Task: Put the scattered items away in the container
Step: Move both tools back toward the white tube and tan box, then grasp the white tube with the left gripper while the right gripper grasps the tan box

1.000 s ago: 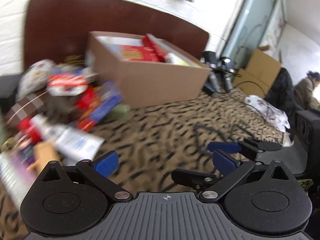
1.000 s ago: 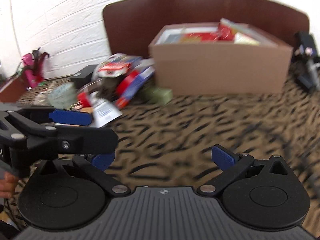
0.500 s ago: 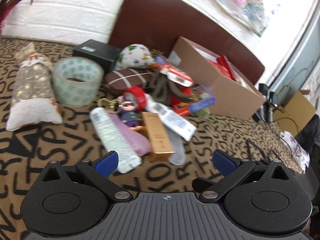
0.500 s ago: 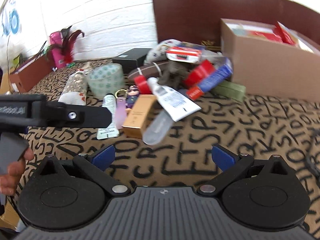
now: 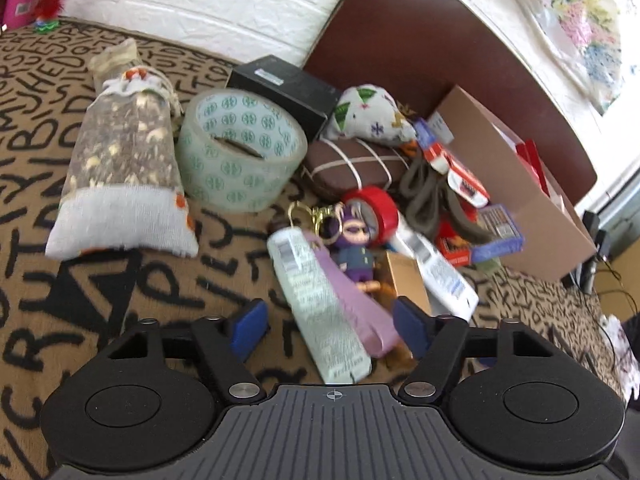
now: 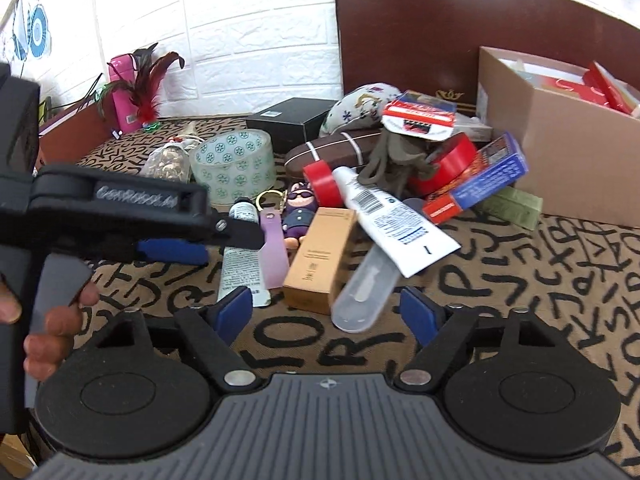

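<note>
Pale tube point(image 5: 318, 307) lengthwise between left gripper point(image 5: 331, 323) jaws.

Jumbled items point(image 6: 320, 208) beside cardboard box point(image 6: 568, 160)

Black grippers point(image 5: 332, 326) carry 2 blue pads point(image 5: 250, 326), silver screws.

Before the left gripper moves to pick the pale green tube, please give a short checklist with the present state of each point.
1. Left gripper open: ok.
2. Pale green tube lies between its fingers: ok.
3. Tube free of neighbours: not ok, the lilac strap touches it.
4. Right gripper open, holding nothing: ok.
5. Brown cardboard box has room: cannot tell.
</note>
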`<act>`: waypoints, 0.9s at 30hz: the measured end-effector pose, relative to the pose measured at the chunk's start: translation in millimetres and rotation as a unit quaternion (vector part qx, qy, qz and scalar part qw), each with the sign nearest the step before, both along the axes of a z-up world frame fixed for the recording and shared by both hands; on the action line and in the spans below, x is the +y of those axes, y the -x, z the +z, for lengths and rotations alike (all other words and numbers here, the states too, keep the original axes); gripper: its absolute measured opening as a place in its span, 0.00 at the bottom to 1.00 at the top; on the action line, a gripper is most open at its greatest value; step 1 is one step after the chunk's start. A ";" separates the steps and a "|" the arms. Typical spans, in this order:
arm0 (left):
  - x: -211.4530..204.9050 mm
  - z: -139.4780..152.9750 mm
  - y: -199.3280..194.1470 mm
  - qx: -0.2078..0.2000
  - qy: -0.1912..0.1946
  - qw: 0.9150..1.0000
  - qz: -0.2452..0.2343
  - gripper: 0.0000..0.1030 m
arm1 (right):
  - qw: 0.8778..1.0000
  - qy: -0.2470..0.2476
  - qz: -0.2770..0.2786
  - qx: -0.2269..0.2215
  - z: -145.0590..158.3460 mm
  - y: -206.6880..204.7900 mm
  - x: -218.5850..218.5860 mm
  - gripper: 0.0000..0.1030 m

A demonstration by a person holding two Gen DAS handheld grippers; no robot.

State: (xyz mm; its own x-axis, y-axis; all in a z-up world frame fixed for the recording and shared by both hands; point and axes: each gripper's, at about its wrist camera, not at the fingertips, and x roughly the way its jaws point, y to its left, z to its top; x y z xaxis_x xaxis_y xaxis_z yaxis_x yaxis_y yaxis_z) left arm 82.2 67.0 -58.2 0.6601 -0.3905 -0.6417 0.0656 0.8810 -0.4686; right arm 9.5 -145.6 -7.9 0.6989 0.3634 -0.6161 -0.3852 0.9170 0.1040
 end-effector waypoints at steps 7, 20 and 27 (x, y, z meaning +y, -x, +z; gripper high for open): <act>-4.4 -5.4 -16.0 0.002 -0.031 0.999 0.023 0.52 | 1.000 0.015 0.011 -0.006 0.3 -5.9 10.4 0.63; -3.1 -4.1 -13.0 0.000 -0.073 0.997 -0.002 0.30 | 0.999 0.037 0.030 0.001 -1.7 -15.4 16.0 0.37; 13.4 5.5 22.7 0.024 -0.089 0.993 -0.074 0.29 | 0.996 0.046 0.068 0.031 7.3 15.8 -7.7 0.34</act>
State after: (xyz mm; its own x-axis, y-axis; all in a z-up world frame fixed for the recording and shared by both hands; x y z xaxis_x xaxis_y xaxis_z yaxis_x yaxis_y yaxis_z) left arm 59.6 80.3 -52.7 0.5708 -0.3575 -0.7392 0.1813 0.9329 -0.3112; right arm -6.3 -153.3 -0.7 0.6073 0.3914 -0.6914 -0.5018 0.8636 0.0481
